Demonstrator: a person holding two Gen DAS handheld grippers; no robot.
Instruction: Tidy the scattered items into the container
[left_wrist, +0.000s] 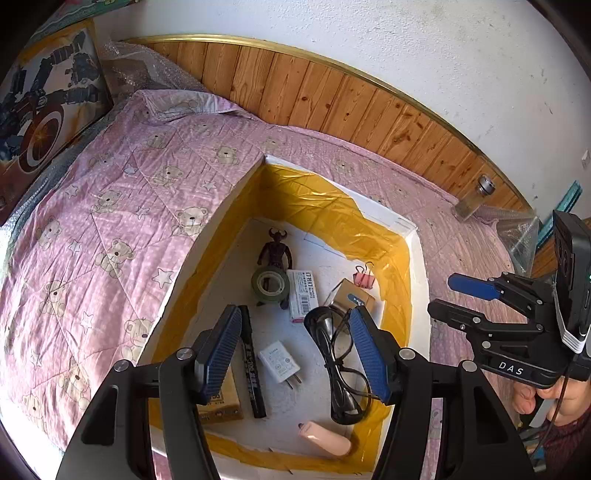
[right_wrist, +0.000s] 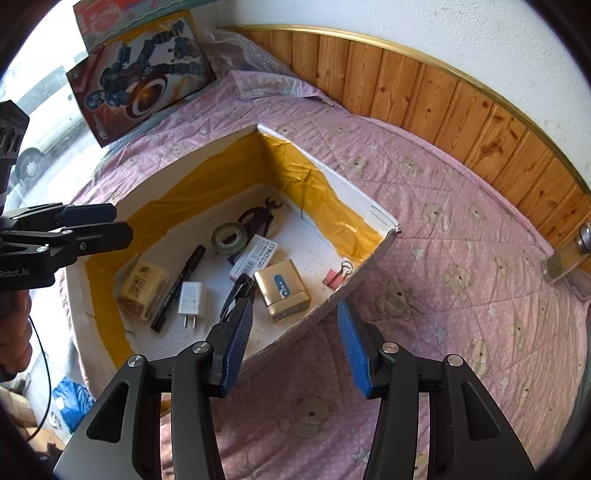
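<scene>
- Bright daylight falls from the left; the window area in the right wrist view is blown out white.
- Glare streaks the glossy yellow tape lining of the white foam box (left_wrist: 332, 206).
- Strong fisheye bending curves the wooden wall panelling (right_wrist: 461, 99); corners vignette to black.
- Focus is sharp throughout.

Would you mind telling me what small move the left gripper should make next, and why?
Probably lift the left gripper straight up out of the foam box: its fingers are open and empty above the glasses, and no loose items show on the quilt.
</scene>
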